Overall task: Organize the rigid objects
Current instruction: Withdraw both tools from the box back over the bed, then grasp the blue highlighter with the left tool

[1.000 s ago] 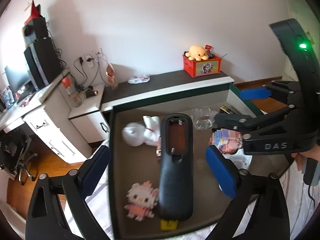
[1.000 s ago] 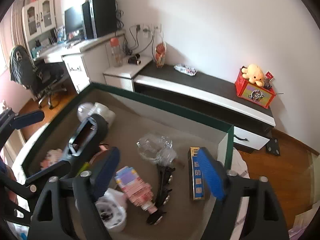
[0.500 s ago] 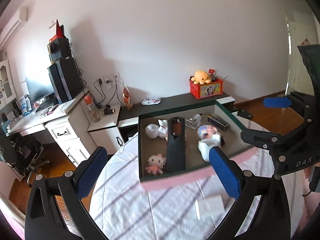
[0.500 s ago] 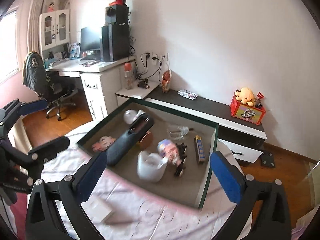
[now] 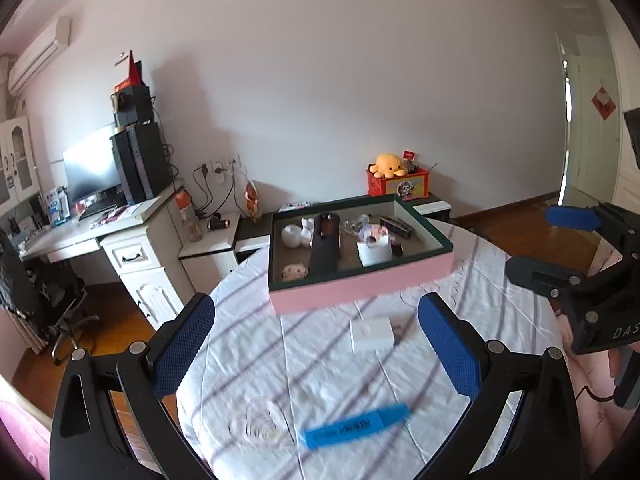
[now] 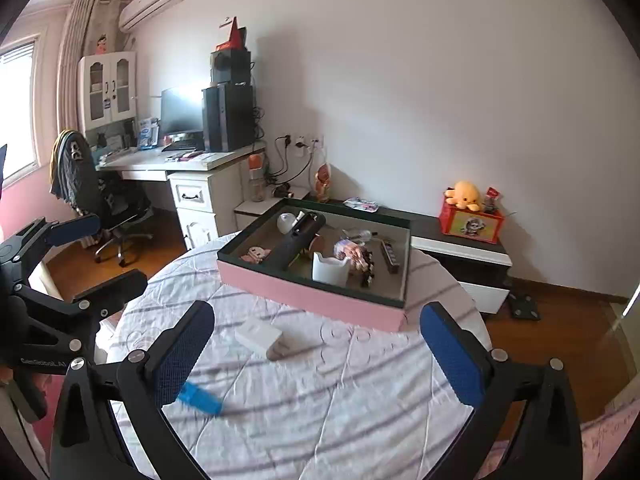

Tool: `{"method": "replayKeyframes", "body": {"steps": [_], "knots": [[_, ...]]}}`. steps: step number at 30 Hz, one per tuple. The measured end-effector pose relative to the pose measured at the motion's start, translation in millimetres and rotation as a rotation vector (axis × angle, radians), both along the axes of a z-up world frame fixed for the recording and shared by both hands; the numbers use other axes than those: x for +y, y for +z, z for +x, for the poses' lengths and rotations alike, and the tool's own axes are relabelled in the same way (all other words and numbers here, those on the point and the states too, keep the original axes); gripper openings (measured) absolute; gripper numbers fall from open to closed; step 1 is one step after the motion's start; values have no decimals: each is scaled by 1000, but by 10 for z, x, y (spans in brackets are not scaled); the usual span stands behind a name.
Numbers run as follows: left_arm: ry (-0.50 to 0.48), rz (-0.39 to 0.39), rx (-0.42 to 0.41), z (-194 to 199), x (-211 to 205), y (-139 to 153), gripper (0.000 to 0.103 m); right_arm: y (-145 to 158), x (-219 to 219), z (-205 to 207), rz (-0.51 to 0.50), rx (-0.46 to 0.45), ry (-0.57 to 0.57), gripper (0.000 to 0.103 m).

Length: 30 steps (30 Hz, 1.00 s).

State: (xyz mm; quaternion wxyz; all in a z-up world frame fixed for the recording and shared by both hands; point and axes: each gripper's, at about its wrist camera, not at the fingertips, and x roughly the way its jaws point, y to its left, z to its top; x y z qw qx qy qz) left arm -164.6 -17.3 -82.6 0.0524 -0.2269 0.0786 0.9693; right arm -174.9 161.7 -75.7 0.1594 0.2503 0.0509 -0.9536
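- One pink box [image 5: 362, 286] with dark green rim at far side of round table [image 5: 320, 380]; inside: one long black case [image 5: 325, 246], one white cup [image 5: 374, 251], small figures.
- On the cloth near it: one white block [image 5: 371, 334], one blue bar [image 5: 356, 426].
- Left gripper [image 5: 316, 350] spread wide, holding nothing.
- Right gripper [image 6: 316, 354] spread wide, holding nothing.

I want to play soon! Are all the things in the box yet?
Nearly. The box already holds the black remote, white cup and small toys. Both grippers, left and right, are open and empty. The white block and blue bar remain on the table.
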Motion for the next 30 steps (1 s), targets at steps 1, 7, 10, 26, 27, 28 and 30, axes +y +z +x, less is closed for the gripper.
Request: {"method": "replayKeyframes", "body": {"steps": [1,7,10,26,27,28,30], "knots": [[7,-2,-3,63,-2,-24,103,-15,22,35,-8,1,-8,103],[27,21,-7,376,-61,-81,103,-150,171,322,-61,-13,-48,103],[16,15,-7,427,-55,-75,103,-191,190,372,-59,-24,-48,103],[-27,-5,-98,226,-64,-369,103,-477,257,270,-59,-102,-59,103],[-44,-8,-109,204,-67,-424,103,-522,258,242,-56,-115,-61,103],[-60,-14,-122,174,-72,-493,103,-553,258,222,-55,-126,-61,103],[-76,-37,-148,107,-78,-631,103,-654,276,167,-55,-150,-62,103]]}}
